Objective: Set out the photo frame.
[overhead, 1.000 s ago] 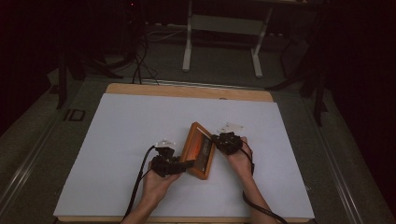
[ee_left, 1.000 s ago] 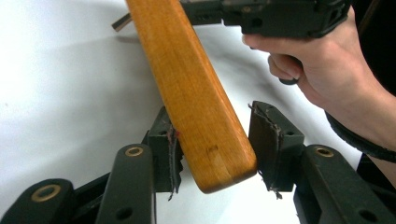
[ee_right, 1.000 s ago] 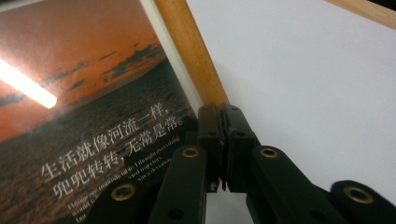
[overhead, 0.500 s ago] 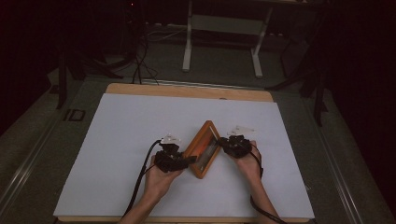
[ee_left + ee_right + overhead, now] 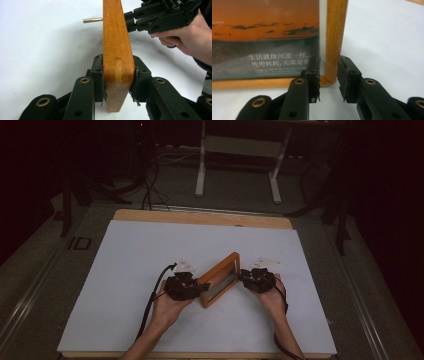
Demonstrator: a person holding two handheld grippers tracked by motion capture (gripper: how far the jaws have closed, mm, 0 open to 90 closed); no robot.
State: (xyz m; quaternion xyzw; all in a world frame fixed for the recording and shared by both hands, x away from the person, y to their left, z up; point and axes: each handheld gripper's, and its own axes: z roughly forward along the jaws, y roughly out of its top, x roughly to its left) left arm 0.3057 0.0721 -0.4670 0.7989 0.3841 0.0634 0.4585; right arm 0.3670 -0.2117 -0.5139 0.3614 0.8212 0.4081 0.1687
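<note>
Two tools on the photo frame (image 5: pixel 220 279): left tool (image 5: pixel 117 75) clamping its edge, right tool (image 5: pixel 329 75) just opened, straddling its side; frame now upright.

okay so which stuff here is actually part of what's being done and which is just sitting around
In use:
- wooden picture frame, stood on edge
- left gripper, clamped on the frame's end, its jaws just closing
- right gripper, jaws just opening, astride the frame's side rail
- white table mat

Lying about:
- metal stand beyond the table
- floor cables
</note>
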